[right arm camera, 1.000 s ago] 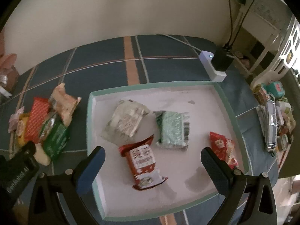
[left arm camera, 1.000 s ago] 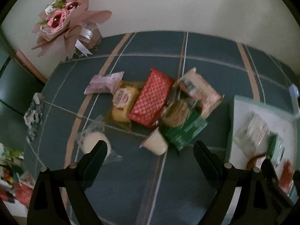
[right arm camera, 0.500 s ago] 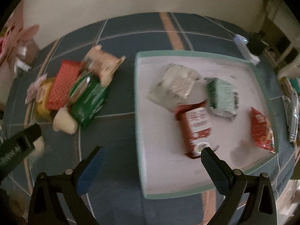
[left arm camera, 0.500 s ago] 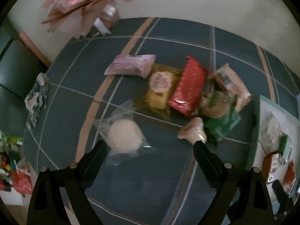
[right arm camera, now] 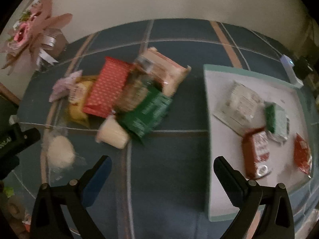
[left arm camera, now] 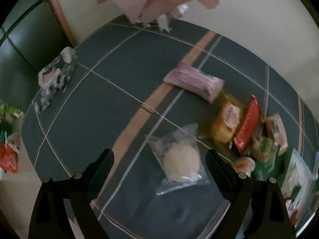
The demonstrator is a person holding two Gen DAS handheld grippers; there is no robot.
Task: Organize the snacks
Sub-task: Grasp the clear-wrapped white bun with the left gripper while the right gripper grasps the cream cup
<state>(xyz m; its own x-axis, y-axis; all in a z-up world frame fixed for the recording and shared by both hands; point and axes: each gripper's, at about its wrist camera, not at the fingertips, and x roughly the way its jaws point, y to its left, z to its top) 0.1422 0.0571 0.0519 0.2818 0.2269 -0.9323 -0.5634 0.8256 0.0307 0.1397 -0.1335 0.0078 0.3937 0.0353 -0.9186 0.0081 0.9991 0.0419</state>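
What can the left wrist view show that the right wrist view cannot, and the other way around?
Only the left wrist view: a blue-and-white patterned packet at the tablecloth's far left edge, and the left tongs, open.

Only the right wrist view: the whole white tray, its red packet, a small red pouch, and the right tongs, open.

Both: the round pale bun in clear wrap, the red patterned packet, the pink packet and the paper bouquet.

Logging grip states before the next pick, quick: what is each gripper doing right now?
Left gripper: open, holding nothing, above the clear-wrapped bun.
Right gripper: open, holding nothing.
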